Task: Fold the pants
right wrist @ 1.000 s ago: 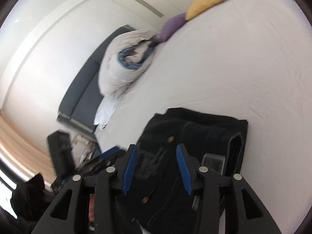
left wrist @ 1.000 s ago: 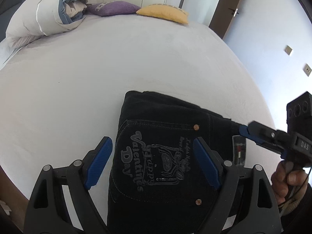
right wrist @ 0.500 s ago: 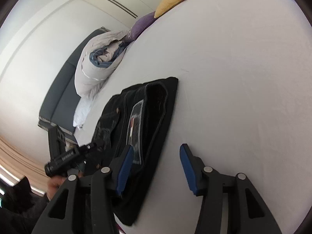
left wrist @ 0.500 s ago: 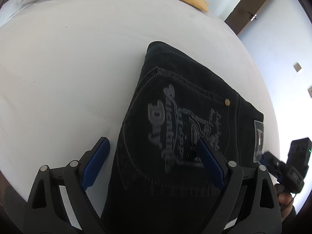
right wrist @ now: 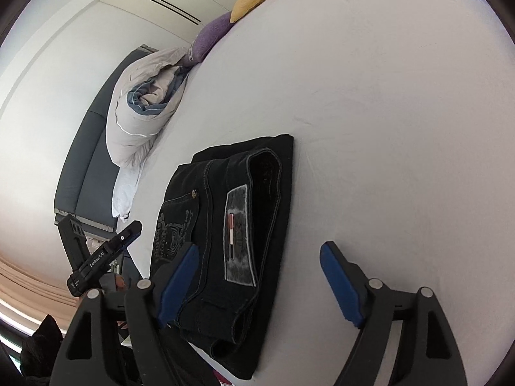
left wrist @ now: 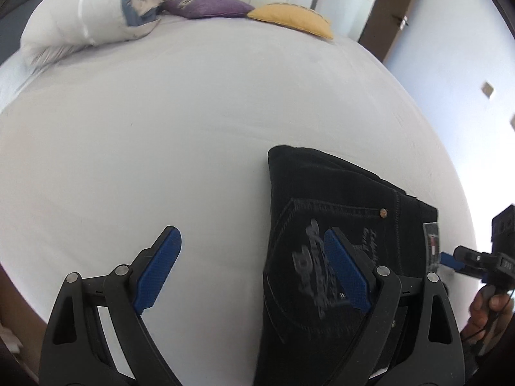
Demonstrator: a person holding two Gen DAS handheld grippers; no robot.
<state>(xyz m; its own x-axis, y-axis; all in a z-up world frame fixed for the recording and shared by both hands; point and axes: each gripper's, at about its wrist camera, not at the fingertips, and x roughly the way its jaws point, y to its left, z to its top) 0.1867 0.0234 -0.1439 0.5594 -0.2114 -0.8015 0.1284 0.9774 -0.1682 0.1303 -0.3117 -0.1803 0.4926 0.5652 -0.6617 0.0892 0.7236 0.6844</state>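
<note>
The black pants (left wrist: 338,206) lie folded into a compact rectangle on the white bed sheet (left wrist: 193,128), back pocket print and waist label facing up. My left gripper (left wrist: 252,241) is open over the pants' left edge: one pad above the bare sheet, the other above the printed pocket. In the right wrist view the pants (right wrist: 222,193) show their waistband and grey label. My right gripper (right wrist: 259,255) hovers over that waistband side with its jaws opening, one pad above the denim, the other above the sheet, neither pressing. Each gripper shows in the other's view: the right gripper (left wrist: 449,259), the left gripper (right wrist: 106,254).
At the head of the bed lie a rolled white duvet (left wrist: 87,16), a purple cushion (left wrist: 206,6) and a yellow cushion (left wrist: 293,19). A dark sofa (right wrist: 83,167) stands beside the bed. A person's hand (left wrist: 489,305) holds the right gripper at the bed's near edge.
The left gripper has slid left, so the pants now sit to the right of its span. The right gripper's jaws have spread wider and it sits lower over the waistband.
</note>
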